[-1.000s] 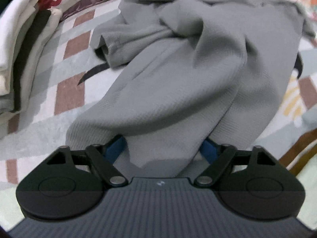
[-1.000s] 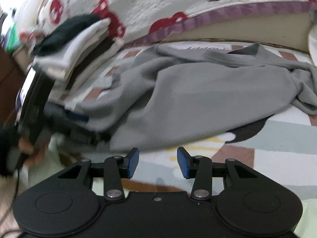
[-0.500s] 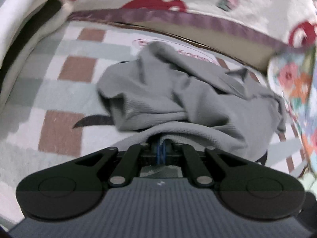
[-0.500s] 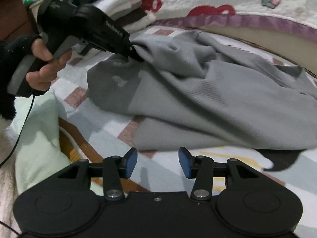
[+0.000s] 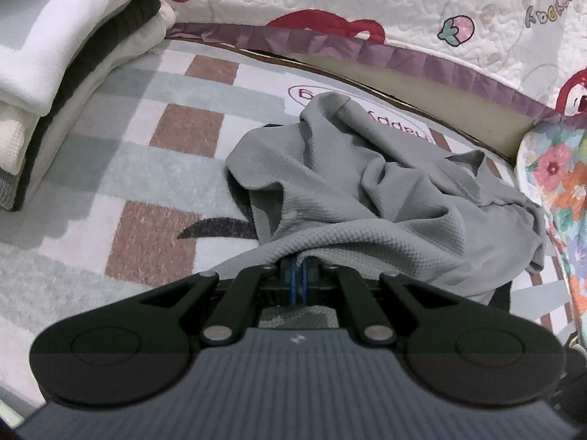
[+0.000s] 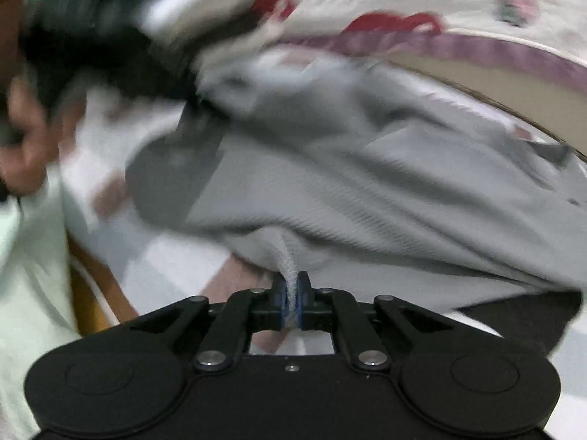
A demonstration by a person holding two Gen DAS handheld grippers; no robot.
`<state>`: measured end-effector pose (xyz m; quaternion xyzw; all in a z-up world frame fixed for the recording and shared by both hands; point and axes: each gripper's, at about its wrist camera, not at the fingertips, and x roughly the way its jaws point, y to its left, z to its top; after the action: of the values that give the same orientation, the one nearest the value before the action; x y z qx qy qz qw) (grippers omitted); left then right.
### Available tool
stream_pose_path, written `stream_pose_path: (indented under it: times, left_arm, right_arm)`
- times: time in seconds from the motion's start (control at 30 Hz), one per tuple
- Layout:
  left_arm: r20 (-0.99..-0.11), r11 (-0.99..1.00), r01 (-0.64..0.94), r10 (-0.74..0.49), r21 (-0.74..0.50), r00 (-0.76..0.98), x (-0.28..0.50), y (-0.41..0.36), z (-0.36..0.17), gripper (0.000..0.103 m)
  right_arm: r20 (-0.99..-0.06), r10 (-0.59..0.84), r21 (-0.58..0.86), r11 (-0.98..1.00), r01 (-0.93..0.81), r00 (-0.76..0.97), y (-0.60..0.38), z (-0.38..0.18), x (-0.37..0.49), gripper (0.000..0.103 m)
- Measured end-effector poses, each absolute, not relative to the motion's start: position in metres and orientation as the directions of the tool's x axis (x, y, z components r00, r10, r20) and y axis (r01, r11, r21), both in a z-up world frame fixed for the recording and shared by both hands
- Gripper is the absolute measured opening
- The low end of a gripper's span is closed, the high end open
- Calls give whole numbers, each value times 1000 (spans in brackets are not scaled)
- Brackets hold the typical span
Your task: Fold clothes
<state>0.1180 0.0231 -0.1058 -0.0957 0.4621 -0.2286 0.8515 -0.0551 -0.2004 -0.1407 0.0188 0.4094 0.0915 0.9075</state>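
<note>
A grey waffle-knit garment (image 5: 367, 201) lies crumpled on a checked mat (image 5: 146, 190). My left gripper (image 5: 298, 278) is shut on the garment's near edge, which drapes over the jaws. In the blurred right wrist view the same grey garment (image 6: 367, 183) is lifted and stretched. My right gripper (image 6: 291, 297) is shut on a pinched fold of its hem. The left gripper, held in a hand, shows blurred in the right wrist view (image 6: 121, 58), holding the garment's far left end.
A stack of folded clothes (image 5: 55, 73) stands at the left of the mat. A quilted white cover with red prints (image 5: 367, 11) rises behind. A floral cushion (image 5: 561, 190) sits at the right edge. A pale green cloth (image 6: 29, 275) lies at the left.
My right gripper has gone from open above the mat to shut on the garment's hem. My left gripper stays shut on the garment, and the garment hangs stretched between both.
</note>
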Motion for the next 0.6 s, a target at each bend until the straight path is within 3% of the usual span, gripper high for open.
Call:
stream_pose_path:
  times: [0.1, 0.23, 0.3, 0.37, 0.5, 0.6]
  left_arm:
    - [-727, 833, 360, -546, -419, 417, 102, 20, -91, 4]
    - [-703, 768, 491, -610, -411, 365, 58, 4, -62, 11]
    - [-706, 748, 546, -614, -377, 354, 38, -8, -55, 38]
    - [-718, 738, 584, -603, -337, 347, 23, -20, -55, 47]
    - [-773, 757, 615, -521, -221, 363, 11, -36, -65, 47]
    - [-793, 816, 544, -457, -195, 403, 24, -21, -69, 47]
  right_arm:
    - [-659, 126, 172, 985, -15, 742, -249, -91, -81, 5]
    - [-544, -75, 127, 977, 170, 836, -308, -31, -120, 5]
    - [-518, -176, 73, 966, 248, 837, -326, -14, -137, 5]
    - [-516, -252, 30, 950, 311, 819, -339, -10, -154, 5]
    - [-539, -321, 17, 920, 391, 779, -357, -20, -174, 4]
    - [-545, -347, 12, 907, 421, 763, -368, -29, -178, 4]
